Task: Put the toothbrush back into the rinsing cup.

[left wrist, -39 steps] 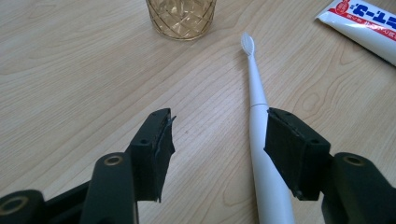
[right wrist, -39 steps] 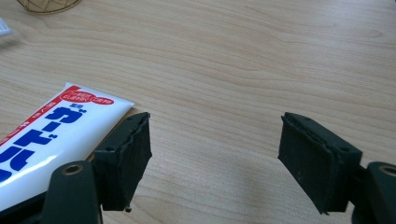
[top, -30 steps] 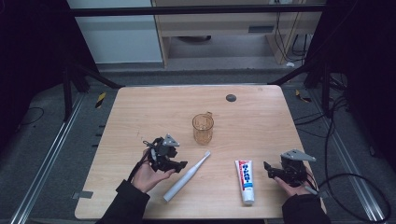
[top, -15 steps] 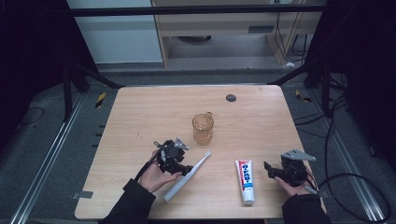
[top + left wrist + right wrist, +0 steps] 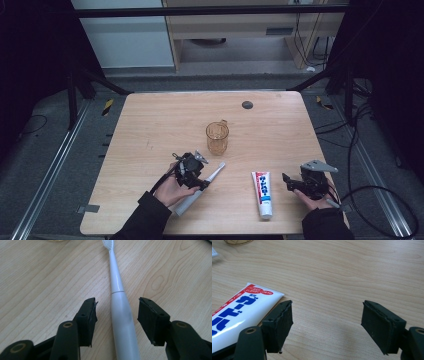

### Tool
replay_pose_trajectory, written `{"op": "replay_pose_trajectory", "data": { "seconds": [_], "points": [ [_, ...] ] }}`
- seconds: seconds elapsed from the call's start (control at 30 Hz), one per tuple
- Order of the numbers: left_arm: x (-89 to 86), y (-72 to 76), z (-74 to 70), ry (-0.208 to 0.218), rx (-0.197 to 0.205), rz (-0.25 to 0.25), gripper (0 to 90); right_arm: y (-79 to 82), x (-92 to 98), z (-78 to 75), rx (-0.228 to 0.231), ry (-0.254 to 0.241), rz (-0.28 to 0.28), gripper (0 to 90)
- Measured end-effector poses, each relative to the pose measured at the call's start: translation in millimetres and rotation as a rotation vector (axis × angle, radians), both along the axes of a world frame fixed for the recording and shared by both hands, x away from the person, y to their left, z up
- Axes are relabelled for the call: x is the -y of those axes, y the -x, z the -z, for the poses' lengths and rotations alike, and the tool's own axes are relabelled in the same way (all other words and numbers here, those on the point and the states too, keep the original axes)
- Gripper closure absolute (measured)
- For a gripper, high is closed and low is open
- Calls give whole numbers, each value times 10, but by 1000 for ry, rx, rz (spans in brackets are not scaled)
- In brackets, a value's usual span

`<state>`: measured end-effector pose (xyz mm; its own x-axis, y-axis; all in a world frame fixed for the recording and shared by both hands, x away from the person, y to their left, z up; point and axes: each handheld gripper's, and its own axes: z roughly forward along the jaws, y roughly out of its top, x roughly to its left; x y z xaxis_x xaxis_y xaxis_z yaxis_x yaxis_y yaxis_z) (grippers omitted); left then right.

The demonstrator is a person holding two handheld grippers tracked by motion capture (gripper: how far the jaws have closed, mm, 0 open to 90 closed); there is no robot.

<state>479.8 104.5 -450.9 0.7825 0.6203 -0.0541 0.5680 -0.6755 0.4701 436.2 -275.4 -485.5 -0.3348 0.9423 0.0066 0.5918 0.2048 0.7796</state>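
With your left gripper (image 5: 117,315) jaws just closing around the toothbrush (image 5: 120,315) lying on the table (image 5: 150,125) near the cup (image 5: 217,137), neither pad touching yet, keep the handle centred between both, leaving your right gripper (image 5: 327,322) open beside the toothpaste (image 5: 239,310).

Amber cup (image 5: 217,138): upright, beyond the left jaws. Toothpaste tube (image 5: 239,311): flat, beside the right jaws. Dark disc (image 5: 247,105): farther off.
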Motion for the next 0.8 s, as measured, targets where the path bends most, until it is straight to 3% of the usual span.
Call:
{"op": "replay_pose_trajectory", "data": {
  "seconds": [0.8],
  "points": [
    [75,-28,140,-49,-66,0,538,1,3,5,-4,-4,-4,254]
  ]
}}
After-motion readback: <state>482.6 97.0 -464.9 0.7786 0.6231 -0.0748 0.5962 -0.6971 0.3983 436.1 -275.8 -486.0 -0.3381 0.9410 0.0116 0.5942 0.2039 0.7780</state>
